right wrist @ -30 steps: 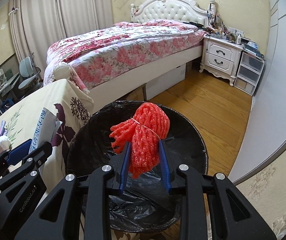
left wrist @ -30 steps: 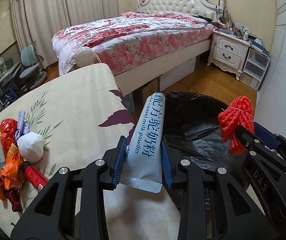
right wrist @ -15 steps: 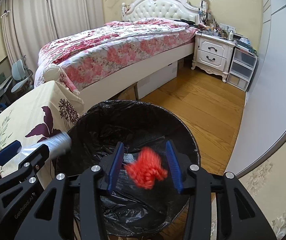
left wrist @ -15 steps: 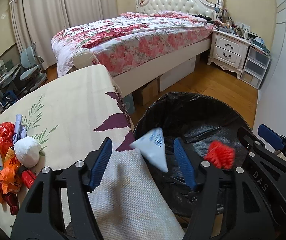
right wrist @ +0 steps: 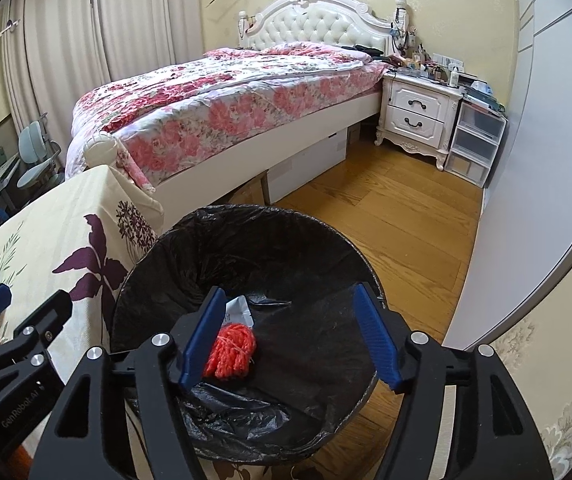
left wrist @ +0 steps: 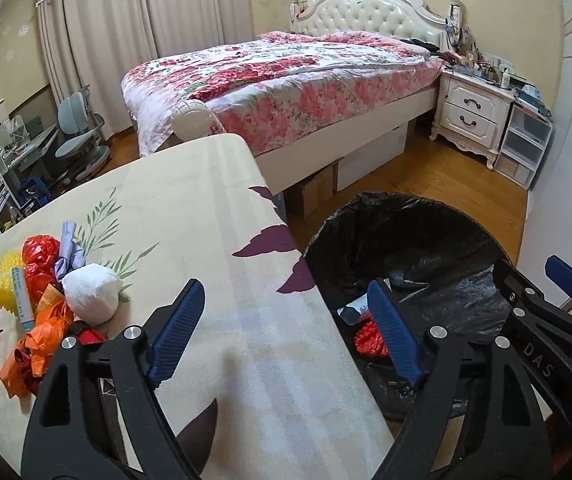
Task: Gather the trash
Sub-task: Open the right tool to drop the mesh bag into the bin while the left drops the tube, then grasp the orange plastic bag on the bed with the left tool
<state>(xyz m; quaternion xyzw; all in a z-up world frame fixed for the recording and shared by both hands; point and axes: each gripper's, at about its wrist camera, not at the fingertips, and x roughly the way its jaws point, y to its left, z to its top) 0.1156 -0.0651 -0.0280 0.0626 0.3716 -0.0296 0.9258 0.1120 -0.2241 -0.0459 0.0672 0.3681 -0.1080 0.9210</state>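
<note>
Bedroom: wood floor, floral bed at upper centre, a cloth-covered counter [left wrist: 213,216] at left.

Left hand-held gripper [left wrist: 286,332]: jaws have just been opening and stand wide apart, nothing between them; it hangs over the counter edge and the bin rim. Right hand-held gripper [right wrist: 290,336]: jaws likewise just opened, apart and empty, above the bin [right wrist: 189,248] at lower centre.

Inside the bin's black liner lie the red net [right wrist: 231,350] and, just behind it, a white sachet [right wrist: 239,312]. Both rest on the bottom.

Remaining trash pile [left wrist: 45,288] sits at the left edge of the left view, well apart from the bin: orange wrappers, a white wad, red and yellow pieces.

Risks, as judged: the pile is tangled, so one grab may drag neighbours off the counter. The bin is light and close, so a gripper swinging back could clip its rim or snag the loose liner.
</note>
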